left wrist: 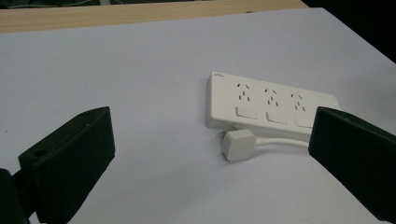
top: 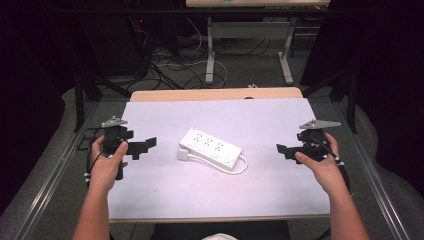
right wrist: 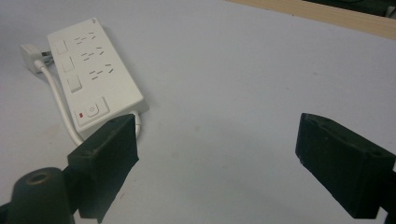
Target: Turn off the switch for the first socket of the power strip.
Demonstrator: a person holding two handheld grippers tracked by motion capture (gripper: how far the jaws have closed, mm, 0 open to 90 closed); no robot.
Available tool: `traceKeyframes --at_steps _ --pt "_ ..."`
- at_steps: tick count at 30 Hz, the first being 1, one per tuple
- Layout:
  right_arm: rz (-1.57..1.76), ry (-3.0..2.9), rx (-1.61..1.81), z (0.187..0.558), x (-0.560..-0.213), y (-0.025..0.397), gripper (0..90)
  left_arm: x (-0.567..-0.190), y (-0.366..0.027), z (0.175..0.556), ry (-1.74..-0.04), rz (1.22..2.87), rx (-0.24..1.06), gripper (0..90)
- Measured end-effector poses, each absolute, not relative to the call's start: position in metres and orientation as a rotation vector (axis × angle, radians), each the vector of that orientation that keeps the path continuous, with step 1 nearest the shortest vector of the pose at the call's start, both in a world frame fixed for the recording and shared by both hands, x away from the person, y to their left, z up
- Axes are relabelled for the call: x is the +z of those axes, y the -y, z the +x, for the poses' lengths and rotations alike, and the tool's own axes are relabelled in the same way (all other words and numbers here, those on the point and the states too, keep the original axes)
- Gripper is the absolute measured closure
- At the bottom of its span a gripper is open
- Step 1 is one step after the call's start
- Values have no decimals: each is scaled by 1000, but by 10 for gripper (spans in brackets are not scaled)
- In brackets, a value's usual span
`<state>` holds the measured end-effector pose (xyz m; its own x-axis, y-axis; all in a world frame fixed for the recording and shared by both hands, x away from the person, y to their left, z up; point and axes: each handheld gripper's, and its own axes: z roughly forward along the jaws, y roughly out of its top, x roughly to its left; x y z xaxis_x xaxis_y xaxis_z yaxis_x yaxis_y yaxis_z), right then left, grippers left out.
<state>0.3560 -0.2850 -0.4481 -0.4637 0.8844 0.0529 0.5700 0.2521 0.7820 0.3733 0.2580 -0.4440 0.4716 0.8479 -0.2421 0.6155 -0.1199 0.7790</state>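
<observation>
White power strip (top: 210,149) flat on the table (top: 160,185), midway between both sets of fingers and touching neither. Long axis slanted: far end toward the left gripper (top: 139,147), near end with the switch and the red lamp toward the right gripper (top: 284,150). Three outlet groups face up, each with a rocker beside it. Cord (top: 235,167) out of the switch end, looped back along the near long edge, ending in the white plug (top: 182,154) just beside the far end, on the left gripper's side.

Seen along the left fingers (left wrist: 70,158) — strip ahead and to the right, plug nearest of all, lying between the two fingers' lines of reach, prongs apparently turned toward the strip's end face. Seen along the right fingers (right wrist: 109,154) — strip ahead and to the left, switch end nearest, part of the cord loop hidden behind the left-hand finger. Both pairs spread wide apart, holding nothing, poised low over the white surface.

Judged from this: plug closer to the left gripper, strip body's switch end closer to the right; likely plug for the left, steadying for the right.

Hard to make out: the plug's prongs, mostly hidden by its body; whether the cord lifts off the table anywhere; the small mark on the strip's far corner, too tiny to read
</observation>
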Motion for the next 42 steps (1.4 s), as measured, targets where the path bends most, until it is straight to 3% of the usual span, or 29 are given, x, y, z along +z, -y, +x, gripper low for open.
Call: traceKeyframes --at_steps 15,42 --pt "1329 -2137 1064 358 -452 284 125 -470 -274 386 -1323 1857 395 61" --pt "1406 -2120 1022 372 -481 293 125 -502 -282 395 -1408 1822 366 10"
